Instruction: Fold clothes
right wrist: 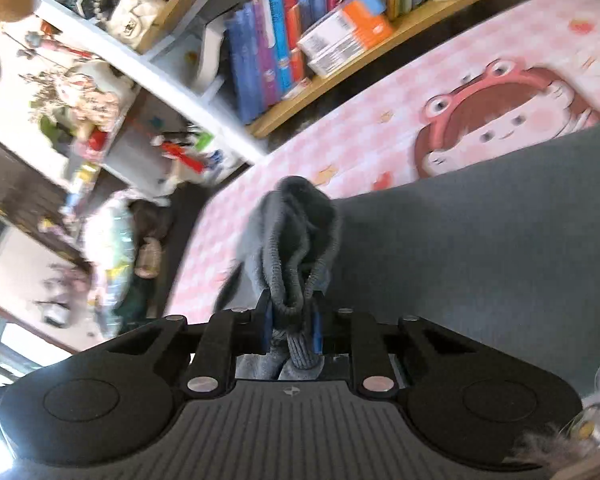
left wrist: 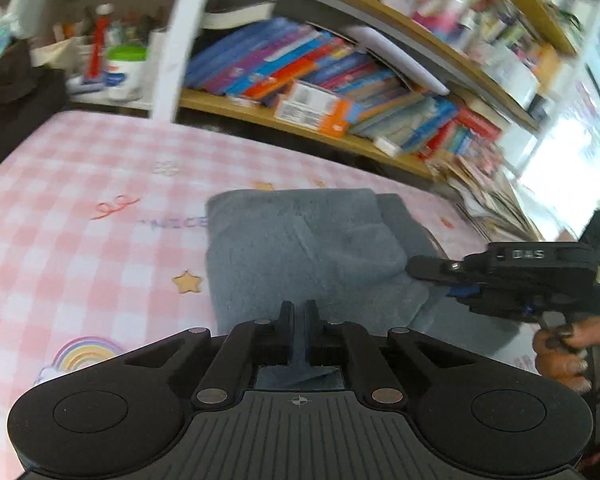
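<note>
Garment: one grey knitted piece [left wrist: 300,248], lying partly folded on the pink checked bed cover [left wrist: 80,200]; I count one piece of clothing in all.
Garment, right wrist view: a bunched ribbed edge [right wrist: 296,232] rises off the cover toward my right gripper, while the rest spreads flat to the right.
Bed cover: one, pink and white checks, printed with a rainbow [left wrist: 85,354] at the near left, a yellow star [left wrist: 187,281] just left of the garment, and one cartoon girl in a frog hood [right wrist: 508,120] in the right wrist view.
Left gripper: my left gripper [left wrist: 299,322] has its two fingers drawn close together, with only a thin strip of grey between them; it looks pinched on a thin layer of the garment at its near edge.
Right gripper: my right gripper [right wrist: 292,316] clamps a thick wad of the ribbed knit, with the cloth bulging out above and below the two fingers.
Right gripper from the left wrist view: it [left wrist: 420,269] reaches in from the right, over the garment's right side, with my hand [left wrist: 564,350] on its handle.
Shelves: two wooden bookshelf levels [left wrist: 340,136] behind the bed, packed with books too many and too blurred to count; one orange and white box [left wrist: 320,110] lies on the lower level.
White shelf: one quilted cream handbag [right wrist: 134,16] with a bead strap.
</note>
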`<action>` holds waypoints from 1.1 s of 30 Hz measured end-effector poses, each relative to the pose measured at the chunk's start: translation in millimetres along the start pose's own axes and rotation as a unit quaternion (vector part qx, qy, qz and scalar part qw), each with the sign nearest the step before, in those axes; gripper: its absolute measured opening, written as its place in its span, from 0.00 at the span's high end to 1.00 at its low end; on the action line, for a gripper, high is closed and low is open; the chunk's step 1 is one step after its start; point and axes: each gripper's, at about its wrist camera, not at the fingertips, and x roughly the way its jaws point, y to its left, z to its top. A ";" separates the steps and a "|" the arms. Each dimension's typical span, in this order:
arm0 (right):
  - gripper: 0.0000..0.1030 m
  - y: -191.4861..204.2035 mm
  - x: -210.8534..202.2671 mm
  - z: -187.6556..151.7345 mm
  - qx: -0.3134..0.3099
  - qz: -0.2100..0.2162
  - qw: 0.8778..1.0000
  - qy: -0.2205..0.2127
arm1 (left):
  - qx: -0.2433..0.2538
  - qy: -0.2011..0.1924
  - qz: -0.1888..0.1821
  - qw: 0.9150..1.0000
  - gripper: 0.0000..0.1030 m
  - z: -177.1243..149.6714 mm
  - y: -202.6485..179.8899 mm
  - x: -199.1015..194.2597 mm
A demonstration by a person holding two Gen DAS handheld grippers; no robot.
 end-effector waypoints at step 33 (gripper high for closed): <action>0.81 -30.3 1.6 -20.6 0.061 -0.118 0.991 -0.025 | 0.074 0.037 -0.078 0.994 0.94 10.1 2.1 2.5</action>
